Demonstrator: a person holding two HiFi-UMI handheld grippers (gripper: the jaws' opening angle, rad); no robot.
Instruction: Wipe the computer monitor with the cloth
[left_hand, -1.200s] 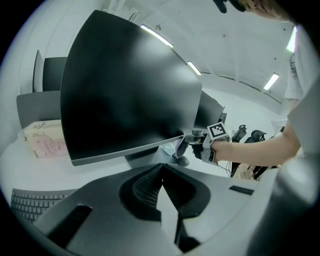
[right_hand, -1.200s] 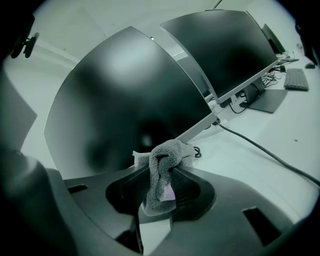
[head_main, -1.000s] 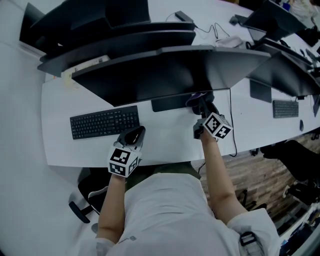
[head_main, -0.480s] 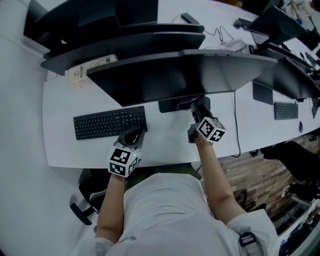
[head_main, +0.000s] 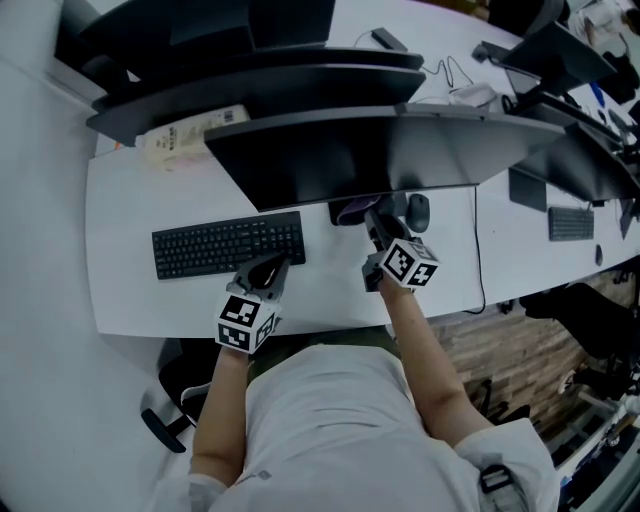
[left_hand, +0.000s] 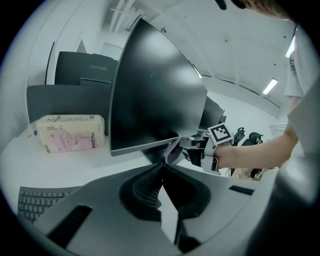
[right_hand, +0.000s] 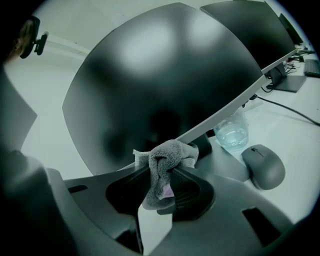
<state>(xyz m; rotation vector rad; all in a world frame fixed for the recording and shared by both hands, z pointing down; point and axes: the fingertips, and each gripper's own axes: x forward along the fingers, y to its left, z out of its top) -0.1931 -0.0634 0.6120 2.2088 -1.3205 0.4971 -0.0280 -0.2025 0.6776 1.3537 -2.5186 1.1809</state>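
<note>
A wide dark monitor (head_main: 370, 150) stands on the white desk (head_main: 120, 290), its screen facing me. My right gripper (head_main: 372, 220) is shut on a grey cloth (right_hand: 162, 167) with a purple underside and holds it against the lower edge of the screen (right_hand: 170, 75), near the stand. The left gripper view shows that cloth (left_hand: 172, 150) under the monitor (left_hand: 155, 95) bezel. My left gripper (head_main: 270, 268) hovers over the desk by the keyboard's right end, its jaws shut (left_hand: 161, 167) with nothing between them.
A black keyboard (head_main: 228, 245) lies left of the stand. A tissue pack (head_main: 190, 132) sits behind the monitor's left side. A grey mouse (right_hand: 263, 166) and a glass of water (right_hand: 232, 134) stand right of the stand. More monitors (head_main: 250, 40) stand behind. A cable (head_main: 478, 250) runs down the desk.
My right gripper has slid left with the cloth along the monitor's lower edge. The left gripper has stayed by the keyboard.
</note>
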